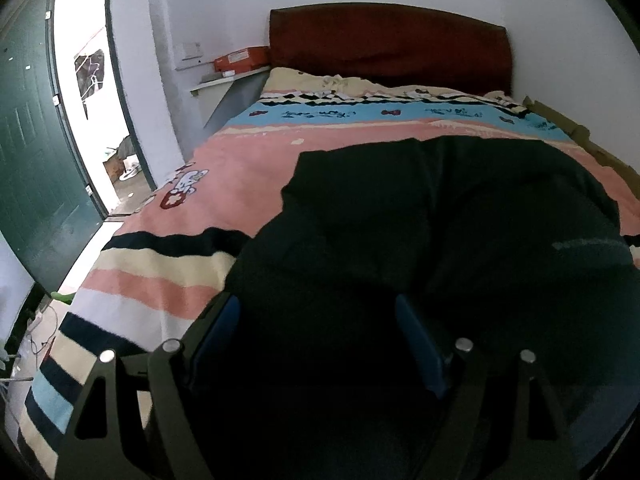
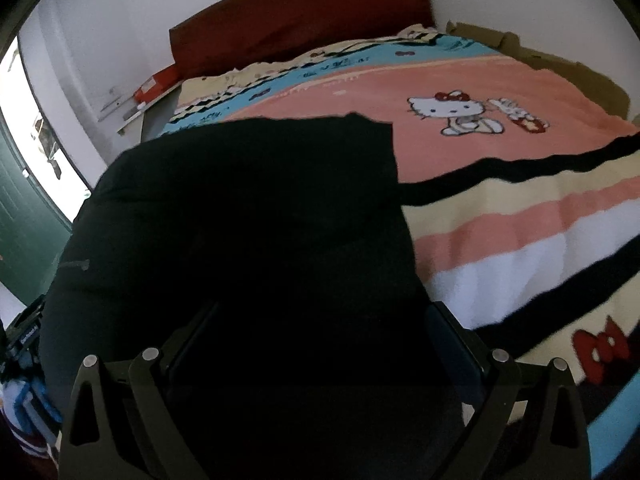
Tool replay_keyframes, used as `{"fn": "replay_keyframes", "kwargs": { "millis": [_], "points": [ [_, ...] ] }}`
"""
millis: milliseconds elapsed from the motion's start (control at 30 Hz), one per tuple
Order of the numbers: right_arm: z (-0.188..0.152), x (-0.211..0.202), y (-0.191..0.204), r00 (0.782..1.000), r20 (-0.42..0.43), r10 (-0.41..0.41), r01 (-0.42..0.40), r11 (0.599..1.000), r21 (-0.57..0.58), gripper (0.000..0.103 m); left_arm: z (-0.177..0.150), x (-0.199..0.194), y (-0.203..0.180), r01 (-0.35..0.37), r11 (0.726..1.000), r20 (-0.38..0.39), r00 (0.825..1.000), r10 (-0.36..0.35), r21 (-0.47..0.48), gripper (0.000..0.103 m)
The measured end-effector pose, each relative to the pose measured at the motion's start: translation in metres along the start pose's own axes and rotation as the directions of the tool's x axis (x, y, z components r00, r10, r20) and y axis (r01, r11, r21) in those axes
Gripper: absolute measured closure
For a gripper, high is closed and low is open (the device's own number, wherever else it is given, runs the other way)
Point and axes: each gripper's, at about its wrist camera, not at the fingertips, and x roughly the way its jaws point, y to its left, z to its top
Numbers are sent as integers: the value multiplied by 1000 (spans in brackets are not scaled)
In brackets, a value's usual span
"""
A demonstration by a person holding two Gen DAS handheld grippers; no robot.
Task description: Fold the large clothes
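Both wrist views look down over a black garment (image 1: 440, 232) spread on a bed with a striped pink blanket (image 1: 248, 168); all positions below are given relative to the garment.

Nearest: the left gripper (image 1: 320, 320) stands over the garment's near part, its blue pads (image 1: 416, 336) set wide apart, with dark cloth filling the gap; whether the pads press on it cannot be told. The right gripper (image 2: 320, 328) likewise stands with its jaws wide over the near part of the garment (image 2: 248, 216); contact cannot be told there either.

Middle: in the left view the garment's left edge runs ragged across the blanket, with open striped blanket beyond it as far as the bed's side. In the right view its right edge falls straight, and a broad stretch of free blanket (image 2: 520, 208) lies beyond, bearing a cartoon cat print (image 2: 452, 114).

Far: past the garment's far hem lie pink and blue bands, then a dark red headboard (image 1: 388, 44). Left of that, an orange box (image 1: 240, 59) rests on a shelf; farther left stands an open green door (image 1: 36, 152).
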Motion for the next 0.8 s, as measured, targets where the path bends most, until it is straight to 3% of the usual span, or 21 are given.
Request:
{"fn": "replay_keyframes", "kwargs": {
  "millis": [233, 367, 600, 800],
  "points": [
    [-8, -39, 21, 995, 88, 42, -37, 998, -52, 5, -9, -19, 10, -3, 1000, 27, 1000, 3, -6, 23],
    [-21, -33, 24, 998, 45, 42, -39, 997, -70, 5, -19, -18, 21, -10, 1000, 3, 1000, 10, -15, 23],
    [-34, -49, -8, 1000, 6, -13, 13, 1000, -16, 5, -30, -40, 57, 81, 994, -21, 996, -83, -75, 23],
    [-31, -100, -30, 998, 67, -14, 18, 998, -60, 4, -21, -58, 106, 188, 962, -42, 979, -200, -199, 24]
  ]
}}
